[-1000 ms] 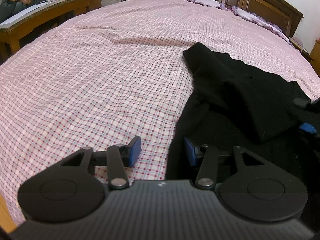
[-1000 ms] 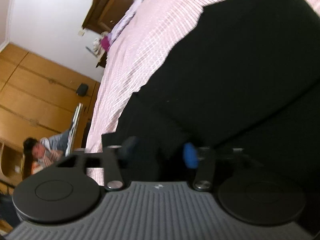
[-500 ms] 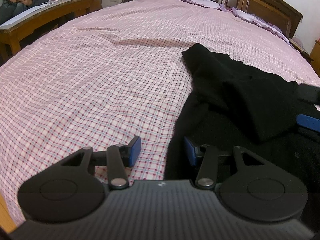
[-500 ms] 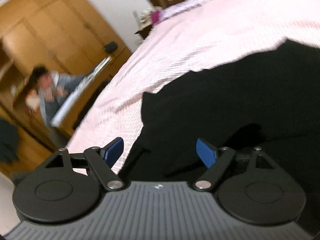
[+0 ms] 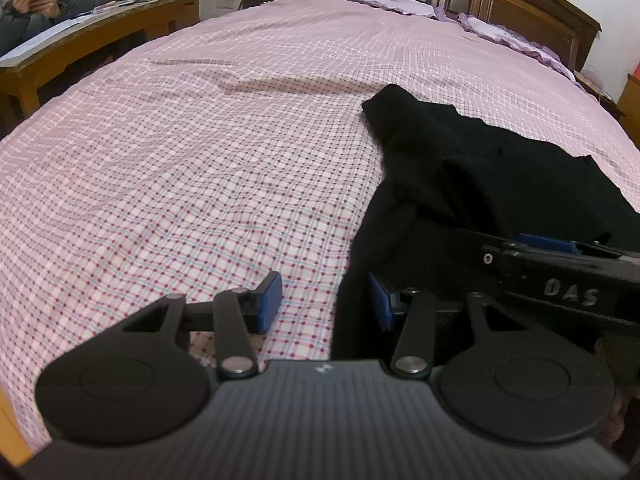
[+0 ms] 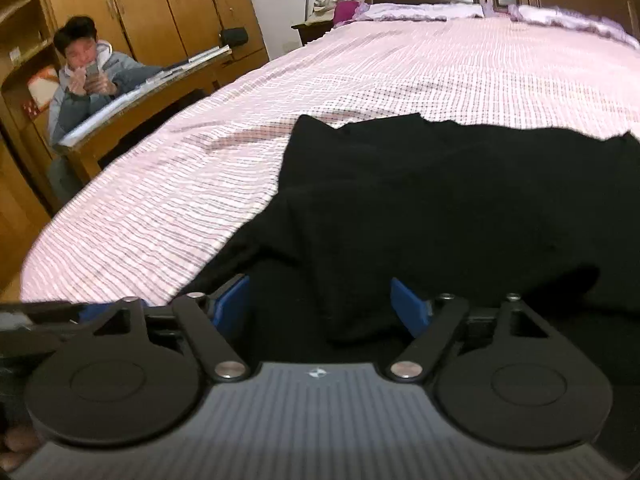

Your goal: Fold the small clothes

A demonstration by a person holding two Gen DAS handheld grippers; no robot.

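Down low over the bed, the left gripper (image 5: pixel 324 300) stands open with nothing between its blue pads; the left pad sits over the checked pink bedsheet (image 5: pixel 200 168), the right one at the edge of the black garment (image 5: pixel 480 168). Just beyond its right finger lies the right gripper (image 6: pixel 320 306), spread wide and empty, with the garment (image 6: pixel 420 200) rumpled between and ahead of its fingers, partly folded over itself
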